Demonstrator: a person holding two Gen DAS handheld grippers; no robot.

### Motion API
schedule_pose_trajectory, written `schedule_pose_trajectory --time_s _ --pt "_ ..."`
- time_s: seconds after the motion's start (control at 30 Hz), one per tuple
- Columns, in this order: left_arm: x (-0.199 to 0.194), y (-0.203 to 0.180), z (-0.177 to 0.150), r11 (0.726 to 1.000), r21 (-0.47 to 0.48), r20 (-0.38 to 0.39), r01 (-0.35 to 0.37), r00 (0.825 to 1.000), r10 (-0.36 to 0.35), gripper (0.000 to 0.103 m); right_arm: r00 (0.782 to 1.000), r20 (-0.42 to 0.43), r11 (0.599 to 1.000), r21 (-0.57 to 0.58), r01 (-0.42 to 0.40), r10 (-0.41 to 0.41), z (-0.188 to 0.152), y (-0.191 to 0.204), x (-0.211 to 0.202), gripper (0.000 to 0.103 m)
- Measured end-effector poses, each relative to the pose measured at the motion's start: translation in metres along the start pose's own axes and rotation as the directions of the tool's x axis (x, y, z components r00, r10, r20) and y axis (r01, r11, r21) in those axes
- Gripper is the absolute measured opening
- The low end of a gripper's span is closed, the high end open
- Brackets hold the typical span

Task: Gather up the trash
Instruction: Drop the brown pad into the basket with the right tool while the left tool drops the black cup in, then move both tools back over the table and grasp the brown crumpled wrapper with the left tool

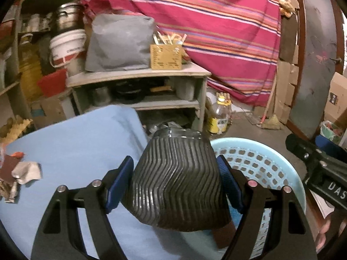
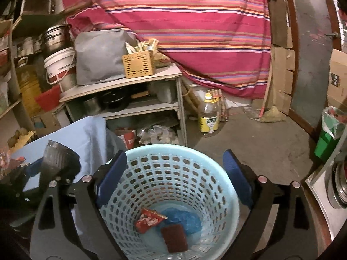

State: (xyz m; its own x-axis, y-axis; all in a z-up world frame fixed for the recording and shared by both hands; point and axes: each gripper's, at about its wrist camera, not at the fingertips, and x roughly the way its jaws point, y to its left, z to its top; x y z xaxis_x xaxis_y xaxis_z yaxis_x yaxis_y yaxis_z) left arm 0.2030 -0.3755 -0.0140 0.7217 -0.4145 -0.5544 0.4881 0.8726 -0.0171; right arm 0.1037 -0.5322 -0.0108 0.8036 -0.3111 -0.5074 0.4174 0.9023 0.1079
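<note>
My left gripper (image 1: 175, 182) is shut on a crumpled dark ribbed plastic container (image 1: 176, 179), held above the blue-covered table (image 1: 76, 143) beside the light blue perforated basket (image 1: 260, 162). The container also shows at the left of the right wrist view (image 2: 57, 160). My right gripper (image 2: 174, 177) is open and empty, directly over the basket (image 2: 225, 195). Inside the basket lie a red wrapper (image 2: 149, 220), a dark red pad (image 2: 174, 237) and a blue bag (image 2: 184, 218). More scraps, among them a silver wrapper (image 1: 27, 172), lie at the table's left edge.
A wooden shelf unit (image 1: 138, 75) with a grey bag and a small box stands behind the table. A striped pink cloth (image 1: 216, 32) hangs behind. An oil bottle (image 2: 209, 117) stands on the concrete floor. A green lined bin (image 2: 327, 140) is at right.
</note>
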Motion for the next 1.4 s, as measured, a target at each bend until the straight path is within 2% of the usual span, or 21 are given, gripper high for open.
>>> schedule_pose_trajectory --time_s 0.3,0.47,0.63,0.77,0.9,1.0,1.07,1.2,1.3,1.33,1.4 --pt "0.027 -0.025 0.001 0.998 0.049 -0.036 0.03 0.999 -0.028 0.077 1.0 -0.003 0.999 0.044 0.023 -0.023 0.0 -0.012 0.0 0.089" --pt "0.035 -0.026 -0.001 0.995 0.044 -0.077 0.087 0.993 -0.084 0.077 0.999 -0.011 0.998 0.046 0.031 -0.031 -0.001 -0.01 0.002 0.089" --pt "0.029 -0.018 -0.003 0.995 0.045 -0.078 0.085 0.994 -0.081 0.078 0.999 -0.012 0.999 0.039 0.033 -0.032 0.0 -0.008 0.004 0.089" --pt "0.017 0.004 -0.003 0.998 0.034 -0.069 0.052 0.996 -0.049 0.078 1.0 -0.015 0.999 0.036 0.027 -0.026 -0.001 -0.002 0.006 0.09" --pt "-0.004 0.056 -0.007 1.0 0.001 -0.063 -0.028 0.998 0.028 0.078 1.0 -0.018 1.0 0.026 0.003 -0.003 0.001 0.014 0.009 0.092" --pt "-0.021 0.097 -0.012 0.995 -0.022 -0.058 -0.099 0.994 0.097 0.086 1.0 -0.017 1.0 0.009 -0.016 0.016 0.002 0.035 0.011 0.096" --pt "-0.033 0.129 -0.018 0.987 -0.026 -0.056 -0.158 0.986 0.157 0.087 0.999 -0.018 0.999 -0.001 -0.032 0.032 0.002 0.05 0.012 0.097" --pt "-0.053 0.188 -0.032 0.959 -0.02 -0.059 -0.281 0.958 0.28 0.087 0.997 -0.03 0.996 -0.035 -0.077 0.076 0.0 0.089 0.016 0.098" --pt "-0.067 0.231 -0.045 0.924 -0.019 -0.048 -0.382 0.923 0.381 0.09 0.993 -0.051 0.992 -0.063 -0.109 0.105 -0.004 0.119 0.02 0.098" --pt "-0.072 0.249 -0.052 0.904 -0.025 -0.035 -0.428 0.904 0.427 0.091 0.992 -0.058 0.991 -0.067 -0.117 0.113 -0.005 0.126 0.021 0.098" --pt "-0.079 0.269 -0.06 0.88 -0.035 -0.024 -0.473 0.881 0.473 0.092 0.987 -0.078 0.987 -0.075 -0.145 0.14 -0.009 0.148 0.026 0.098"
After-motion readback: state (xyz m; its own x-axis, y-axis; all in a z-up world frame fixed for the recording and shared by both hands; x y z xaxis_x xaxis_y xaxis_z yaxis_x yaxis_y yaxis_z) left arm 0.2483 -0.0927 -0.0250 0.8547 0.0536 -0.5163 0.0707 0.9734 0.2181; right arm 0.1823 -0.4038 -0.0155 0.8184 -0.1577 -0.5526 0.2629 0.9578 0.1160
